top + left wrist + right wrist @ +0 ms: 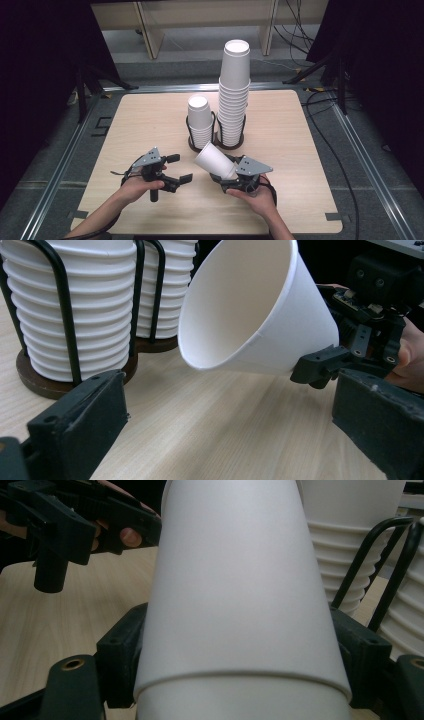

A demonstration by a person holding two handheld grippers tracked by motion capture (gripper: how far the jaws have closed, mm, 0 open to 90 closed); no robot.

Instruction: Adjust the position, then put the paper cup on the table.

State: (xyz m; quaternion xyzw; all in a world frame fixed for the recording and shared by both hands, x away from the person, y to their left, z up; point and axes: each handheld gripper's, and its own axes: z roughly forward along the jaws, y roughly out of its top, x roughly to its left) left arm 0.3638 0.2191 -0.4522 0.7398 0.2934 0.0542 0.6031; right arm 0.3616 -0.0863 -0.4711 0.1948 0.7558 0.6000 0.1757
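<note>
Right gripper view looks straight along a white paper cup [240,605] that its own two jaws pinch from either side near the closed base, the black pads pressing the wall low in the frame. In the high view the right gripper [231,176] holds that cup above the table [300,200], tilted so that its long axis runs from the jaws up and to the left, the open mouth facing the left gripper [175,175] and slightly toward the stacks. The left gripper is spread, nothing between its jaws; its own view shows the two black jaws wide apart at the bottom corners and the cup's mouth [235,310] just ahead and above them, off the wood. So the cup lies forward of the empty jaws and between them in line, with its rim the nearest part; the left hand is the one free to take it, while the right already has it. Beyond the cup stand two wire holders on round dark bases: the short stack [200,122] on the left and the tall stack [234,95] just beside it on the right, both near the held cup but apart from it. I judge that the cup's tilt must turn upright before it goes onto either stack. No brand, label or writing can be read on the cups, holders or grippers.
</note>
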